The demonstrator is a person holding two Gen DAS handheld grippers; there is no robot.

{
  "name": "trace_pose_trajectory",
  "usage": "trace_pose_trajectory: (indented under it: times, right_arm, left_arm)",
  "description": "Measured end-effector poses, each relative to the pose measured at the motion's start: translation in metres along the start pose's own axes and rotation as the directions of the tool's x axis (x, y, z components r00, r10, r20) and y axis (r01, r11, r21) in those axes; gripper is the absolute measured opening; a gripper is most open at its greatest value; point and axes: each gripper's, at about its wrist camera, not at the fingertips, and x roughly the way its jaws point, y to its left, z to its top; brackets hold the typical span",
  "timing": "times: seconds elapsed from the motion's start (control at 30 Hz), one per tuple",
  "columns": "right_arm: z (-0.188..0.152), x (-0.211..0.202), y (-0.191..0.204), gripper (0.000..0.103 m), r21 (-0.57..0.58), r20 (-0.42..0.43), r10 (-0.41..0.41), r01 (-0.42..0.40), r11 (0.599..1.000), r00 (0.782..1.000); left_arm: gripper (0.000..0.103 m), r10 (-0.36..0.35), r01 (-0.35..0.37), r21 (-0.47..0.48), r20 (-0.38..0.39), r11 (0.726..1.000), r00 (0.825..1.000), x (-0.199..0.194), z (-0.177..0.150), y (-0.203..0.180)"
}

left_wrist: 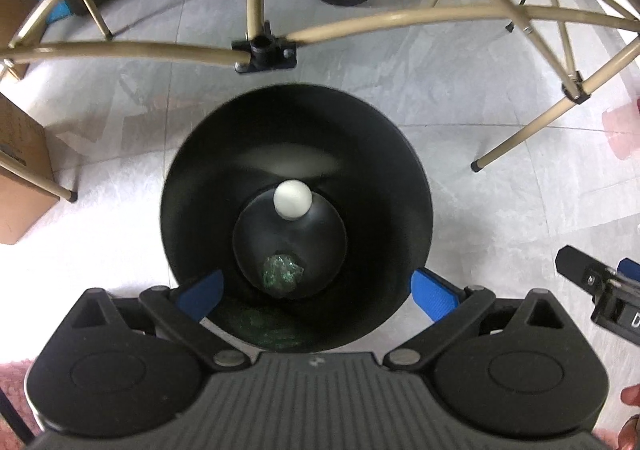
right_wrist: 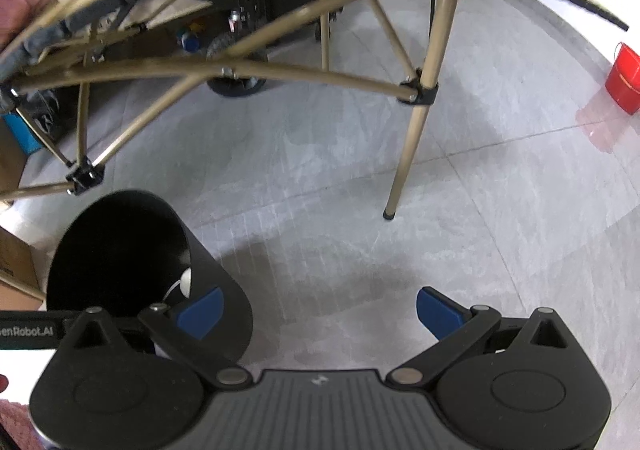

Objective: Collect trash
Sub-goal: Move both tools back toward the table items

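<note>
- The left gripper (left_wrist: 316,292) hangs over the bin (left_wrist: 408,154), jaws spread wide with nothing between them. The right gripper (right_wrist: 318,310) is likewise wide apart and empty, above bare floor (right_wrist: 460,210) beside the bin (right_wrist: 224,290).
- The trash sits at the bottom of the bin: a white ball (left_wrist: 292,199) and a crumpled green wad (left_wrist: 282,269), apart from each other.
- The wad looks light, soft and crushable, so any pinch would do. The ball looks smooth and likely to roll; it would want a grip across its middle.
- The bin looks a light, stiff plastic shell, best taken by the rim.
- The floor is glossy grey tile. A folding desk (right_wrist: 416,98) stands just behind the bin, a red bucket (right_wrist: 624,78) far off and a cardboard box (left_wrist: 24,170) to one side.
</note>
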Motion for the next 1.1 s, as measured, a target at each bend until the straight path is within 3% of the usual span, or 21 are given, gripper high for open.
trace_pose_trajectory:
  times: [0.27,0.5,0.7,0.83,1.1]
  right_arm:
    - [0.000,-0.042,-0.001,0.103,0.004,0.142,0.025,-0.026,1.000,0.990]
    - [0.003,-0.080,0.007,0.103,-0.011,0.277,0.087,-0.088,0.996,0.957]
    - [0.011,-0.104,0.021,0.103,-0.033,0.377,0.153,-0.152,0.988,0.914]
    - [0.017,-0.114,0.037,0.103,-0.070,0.438,0.204,-0.193,0.979,0.876]
    - [0.041,-0.132,0.079,0.103,-0.154,0.518,0.291,-0.248,0.957,0.804]
  left_arm:
    - [0.102,0.000,-0.006,0.044,0.133,0.999,0.991,-0.052,-0.014,0.001]
    - [0.102,-0.003,-0.009,0.045,0.265,0.999,0.964,-0.101,-0.020,0.021]
    - [0.102,-0.015,0.008,0.019,0.401,1.000,0.916,-0.139,-0.022,0.039]
    - [0.102,0.007,-0.019,0.018,0.501,1.000,0.865,-0.163,-0.019,0.046]
    - [0.103,0.024,-0.028,-0.002,0.624,1.000,0.781,-0.192,0.000,0.063]
